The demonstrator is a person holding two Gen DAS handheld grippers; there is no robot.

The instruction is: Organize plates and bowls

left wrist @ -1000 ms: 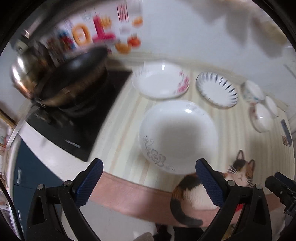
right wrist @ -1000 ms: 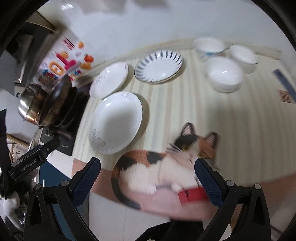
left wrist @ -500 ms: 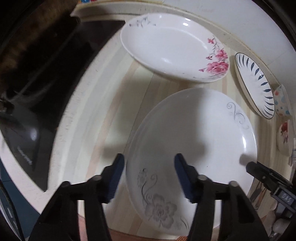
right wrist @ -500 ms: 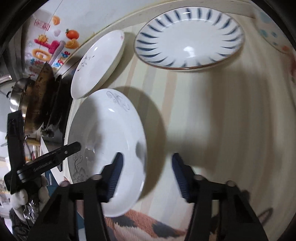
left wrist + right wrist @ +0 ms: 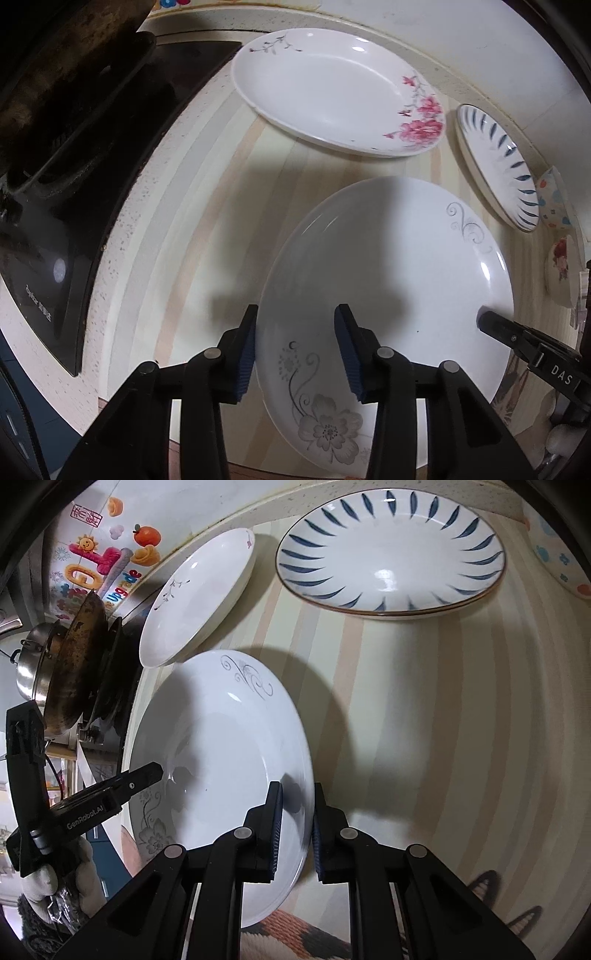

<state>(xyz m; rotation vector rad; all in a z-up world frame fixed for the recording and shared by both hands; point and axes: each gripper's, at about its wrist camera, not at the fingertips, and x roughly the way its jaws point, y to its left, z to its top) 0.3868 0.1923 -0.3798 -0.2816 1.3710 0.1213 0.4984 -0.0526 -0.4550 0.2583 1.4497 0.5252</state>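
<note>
Straddling opposite rims of the grey-flowered plate [image 5: 388, 280], both tools stand part-closed on a striped counter [image 5: 461, 738].

The left tool [image 5: 295, 350] has its jaws narrowed either side of the plate's near-left rim, with a gap showing, so no firm grip can be read. The right tool [image 5: 297, 827] has its jaws nearly together around the opposite rim; whether the pads press it I cannot tell. The plate lies at the front of the cream-and-beige counter. Behind it sit a pink-flowered plate [image 5: 332, 92] and a blue-striped plate [image 5: 391, 550], with small patterned bowls [image 5: 557, 206] at the right edge. To the left are a black cooktop [image 5: 44, 266], a dark wok [image 5: 74, 664] and a steel pot [image 5: 33, 661], below a pale wall with colourful stickers [image 5: 103, 561]. A cat-patterned mat [image 5: 295, 938] edges the front.
</note>
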